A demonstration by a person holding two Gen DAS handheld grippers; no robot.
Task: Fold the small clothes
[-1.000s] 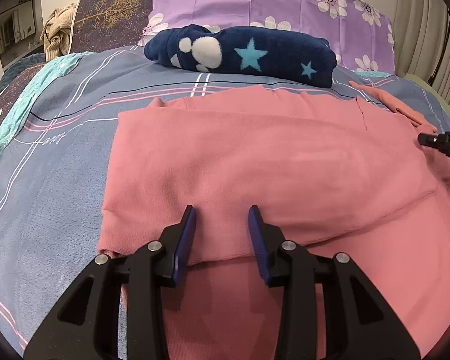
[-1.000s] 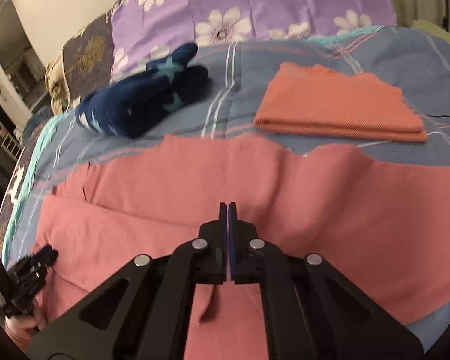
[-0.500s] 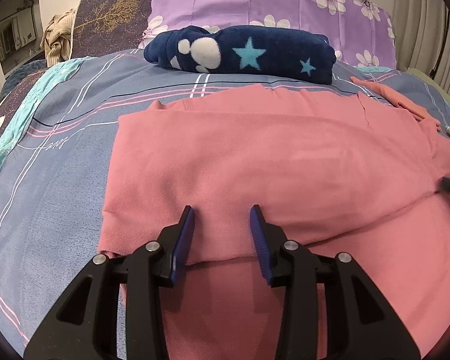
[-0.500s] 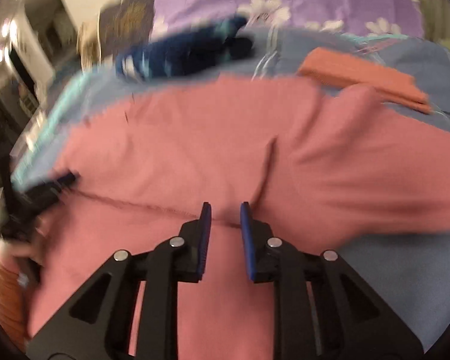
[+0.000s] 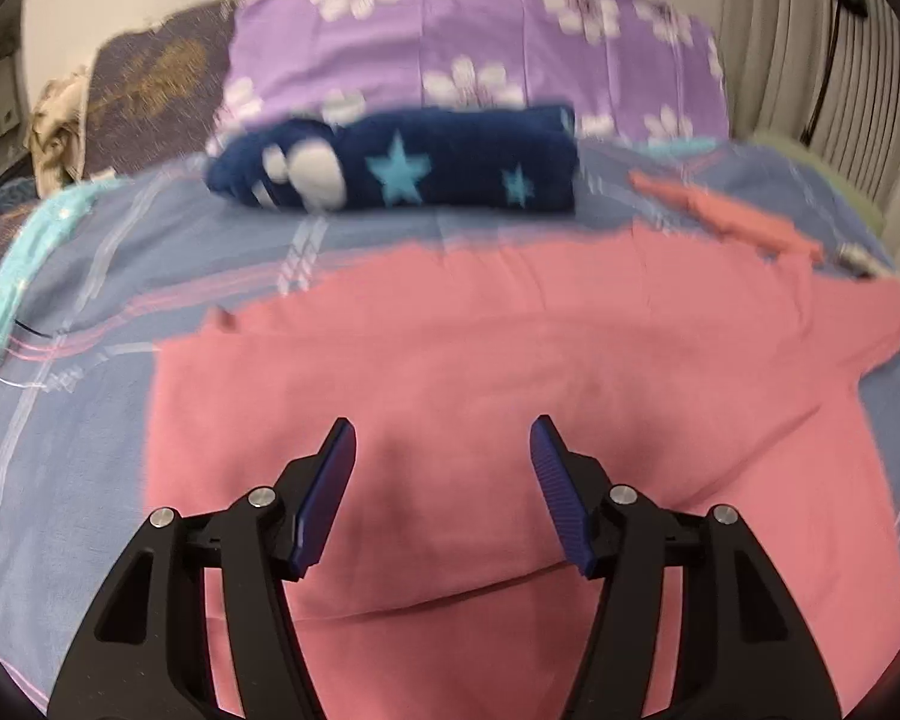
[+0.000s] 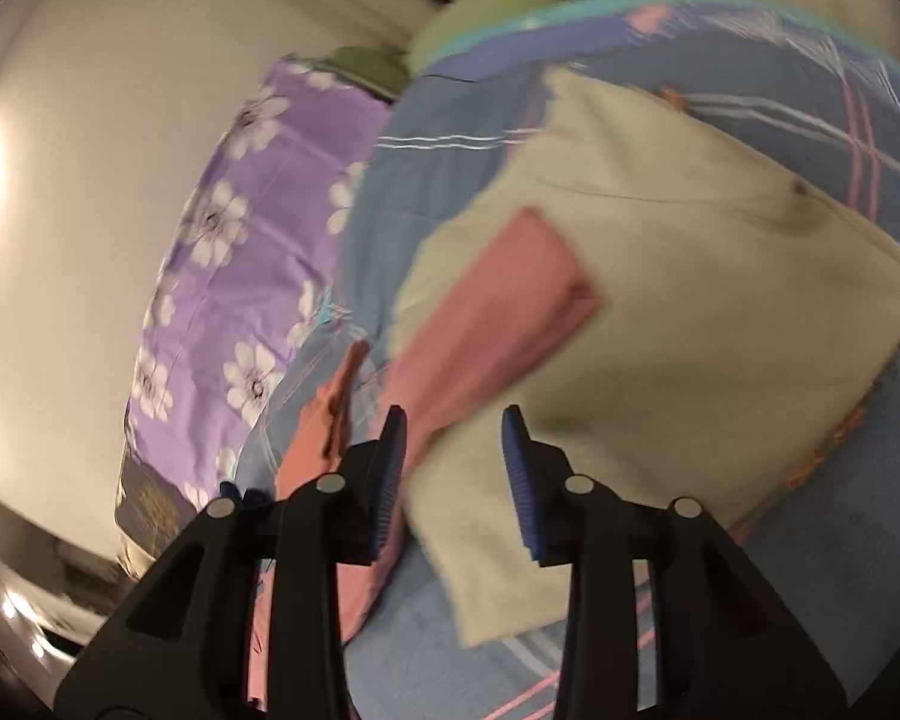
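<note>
Both tools are opening, nothing between their pads: left tool (image 5: 443, 438) over the pink garment (image 5: 510, 372) spread mid-bed for folding, right tool (image 6: 453, 426) above a beige cloth (image 6: 690, 330).

Pink garment (image 5: 510, 372) lies folded flat on the striped bedsheet (image 5: 60, 450).

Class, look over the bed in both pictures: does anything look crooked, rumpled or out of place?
Nothing is damaged or spilled. The pink garment is not squared: its far edge is jagged and its right side bunches into a fold. In the right wrist view a pink piece lies slanted across a beige cloth. Both pictures are blurred.
</note>
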